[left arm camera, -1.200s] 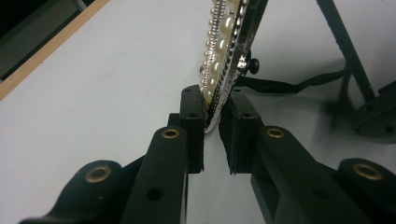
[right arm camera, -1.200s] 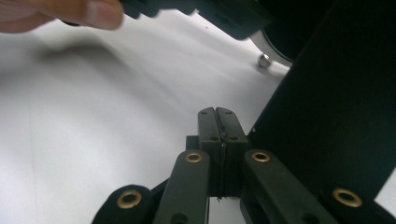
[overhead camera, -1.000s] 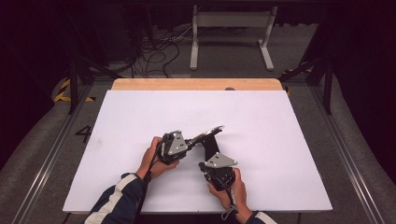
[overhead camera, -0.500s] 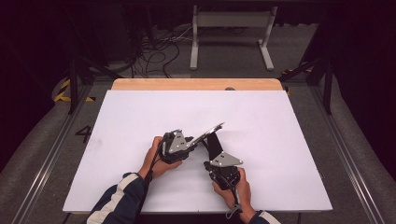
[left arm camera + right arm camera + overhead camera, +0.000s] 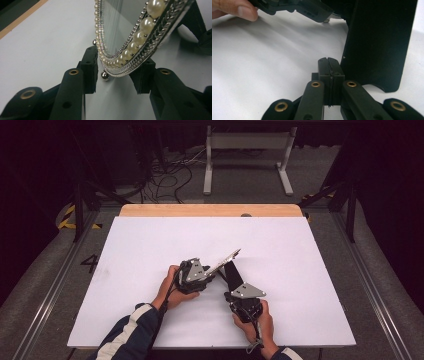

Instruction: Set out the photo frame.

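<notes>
Grip on the picture frame is being let go, basically. The jaws of the left gripper have just been opening, and they're now parted part-way, with the frame's pearl-beaded bottom edge sitting between them. A clear gap can be seen between the left-hand pad and the rim. The other pad is very close to the rim, and whether it's touching can't quite be told. So the frame isn't really clamped any more.

The frame itself is found near the middle of the white worktop. It's leaned back at a tilt and propped on its black stand, with a little silver ball foot seen at the lower rim. Compared with a second ago, its tilt and spot look unchanged from the high view, so nothing seems to be slipping as the squeeze is eased off.

The right gripper is kept with its jaws pressed flat together and nothing visible between them. It's parked just beside the stand's edge, probably as a backstop.

What it means, as a guess: the frame is being handed over to its own stand. If it holds once the left jaws are cleared away, the standing-up part is likely done. The risky bit is the rim being caught by a pad on the way out.
</notes>
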`<state>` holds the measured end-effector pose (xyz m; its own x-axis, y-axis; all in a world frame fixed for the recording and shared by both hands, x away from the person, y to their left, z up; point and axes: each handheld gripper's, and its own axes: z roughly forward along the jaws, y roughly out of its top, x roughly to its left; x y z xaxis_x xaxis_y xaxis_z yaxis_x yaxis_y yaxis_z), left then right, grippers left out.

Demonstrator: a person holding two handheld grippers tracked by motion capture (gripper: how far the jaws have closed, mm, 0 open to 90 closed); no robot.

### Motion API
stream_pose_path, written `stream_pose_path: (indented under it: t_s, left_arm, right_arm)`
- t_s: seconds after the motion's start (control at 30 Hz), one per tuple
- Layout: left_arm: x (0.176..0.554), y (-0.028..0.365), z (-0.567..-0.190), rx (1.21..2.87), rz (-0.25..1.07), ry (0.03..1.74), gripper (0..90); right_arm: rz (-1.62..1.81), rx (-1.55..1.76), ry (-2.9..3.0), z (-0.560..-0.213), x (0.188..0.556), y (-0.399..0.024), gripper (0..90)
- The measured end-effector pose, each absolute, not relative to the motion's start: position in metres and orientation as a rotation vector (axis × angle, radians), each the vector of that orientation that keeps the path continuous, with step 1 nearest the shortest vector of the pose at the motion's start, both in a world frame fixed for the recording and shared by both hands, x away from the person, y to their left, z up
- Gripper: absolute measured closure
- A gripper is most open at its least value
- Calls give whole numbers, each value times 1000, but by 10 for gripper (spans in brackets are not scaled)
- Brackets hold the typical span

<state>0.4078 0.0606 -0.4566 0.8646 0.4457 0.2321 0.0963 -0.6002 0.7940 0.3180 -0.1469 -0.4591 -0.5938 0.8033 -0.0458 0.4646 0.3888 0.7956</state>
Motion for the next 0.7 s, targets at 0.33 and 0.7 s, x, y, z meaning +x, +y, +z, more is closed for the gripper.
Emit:
stream_pose_path:
  t_s: [0.33, 0.7]
  left_arm:
    - [409, 61, -456, 2173, 507, 389, 598]
    - [403, 64, -450, 2157, 484, 360, 603]
  right_arm:
    - [1067, 1116, 2220, -459, 321, -156, 900]
    - [1068, 1141, 2210, -458, 326, -165, 900]
